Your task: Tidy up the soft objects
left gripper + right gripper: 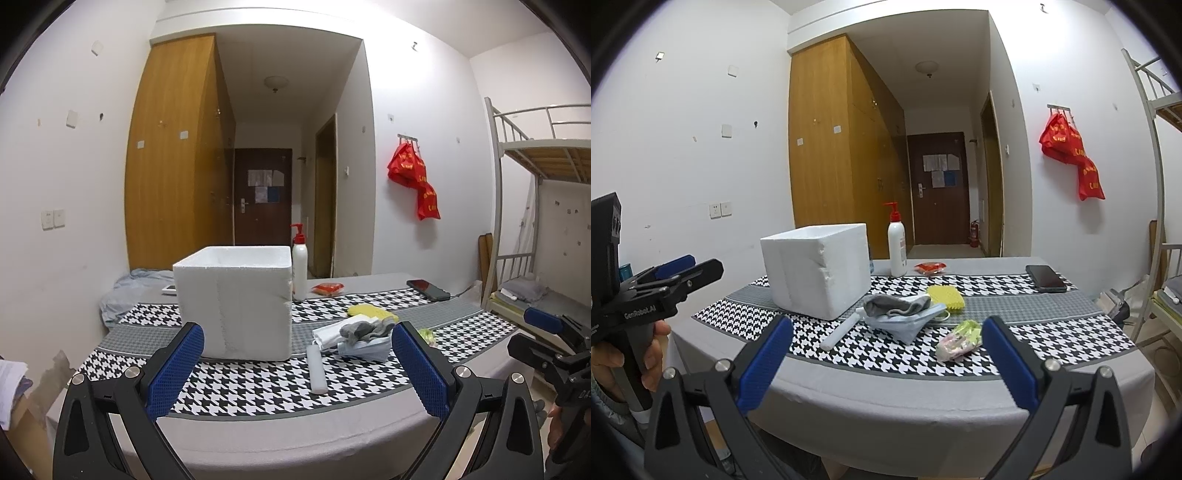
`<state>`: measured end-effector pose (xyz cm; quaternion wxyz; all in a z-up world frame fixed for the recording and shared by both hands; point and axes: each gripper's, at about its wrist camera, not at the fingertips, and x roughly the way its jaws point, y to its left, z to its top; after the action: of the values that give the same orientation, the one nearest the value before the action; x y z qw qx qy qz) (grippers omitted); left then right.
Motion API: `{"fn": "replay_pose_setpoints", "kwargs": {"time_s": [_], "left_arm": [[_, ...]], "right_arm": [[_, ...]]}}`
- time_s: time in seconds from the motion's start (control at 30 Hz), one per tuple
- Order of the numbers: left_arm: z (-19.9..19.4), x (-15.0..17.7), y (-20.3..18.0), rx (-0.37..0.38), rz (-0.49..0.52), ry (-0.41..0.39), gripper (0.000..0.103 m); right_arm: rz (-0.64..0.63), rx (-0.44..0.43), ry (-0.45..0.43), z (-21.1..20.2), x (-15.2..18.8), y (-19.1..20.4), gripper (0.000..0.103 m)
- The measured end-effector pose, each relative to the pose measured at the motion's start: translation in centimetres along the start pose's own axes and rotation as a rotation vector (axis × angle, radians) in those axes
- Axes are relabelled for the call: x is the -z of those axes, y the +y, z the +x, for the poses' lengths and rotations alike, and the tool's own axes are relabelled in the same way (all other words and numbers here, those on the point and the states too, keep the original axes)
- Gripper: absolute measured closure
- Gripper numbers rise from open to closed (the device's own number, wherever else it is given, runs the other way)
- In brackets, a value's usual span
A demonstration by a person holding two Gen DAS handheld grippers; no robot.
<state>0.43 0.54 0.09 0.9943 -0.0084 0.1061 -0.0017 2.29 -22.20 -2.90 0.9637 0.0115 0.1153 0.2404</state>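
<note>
A white foam box (236, 302) (816, 271) stands on the table (923, 398). Right of it lie a grey sock (365, 328) (897, 304) on a blue face mask (905, 323) (365, 349), a yellow sponge (945, 295) (369, 312), a white foam stick (317, 369) (842, 330) and a small green-pink packet (960, 339). My left gripper (297, 369) is open, held in front of the table's near edge, nothing between its fingers. My right gripper (886, 365) is open too, also short of the table, aimed between stick and packet.
A white pump bottle (897, 251) with a red top, a red packet (931, 266) and a black phone (1045, 278) sit at the table's back. A bunk bed (535, 206) stands on the right. A person's hand (624, 362) grips the left tool.
</note>
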Motion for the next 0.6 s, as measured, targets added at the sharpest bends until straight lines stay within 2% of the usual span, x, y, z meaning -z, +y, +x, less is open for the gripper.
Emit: {"fn": "replay_pose_setpoints", "kwargs": {"time_s": [0.6], "left_arm": [[0.30, -0.19, -0.23, 0.000, 0.006, 0.004, 0.001]], "right_arm": [[0.001, 0.002, 0.003, 0.21, -0.18, -0.19, 0.000]]}}
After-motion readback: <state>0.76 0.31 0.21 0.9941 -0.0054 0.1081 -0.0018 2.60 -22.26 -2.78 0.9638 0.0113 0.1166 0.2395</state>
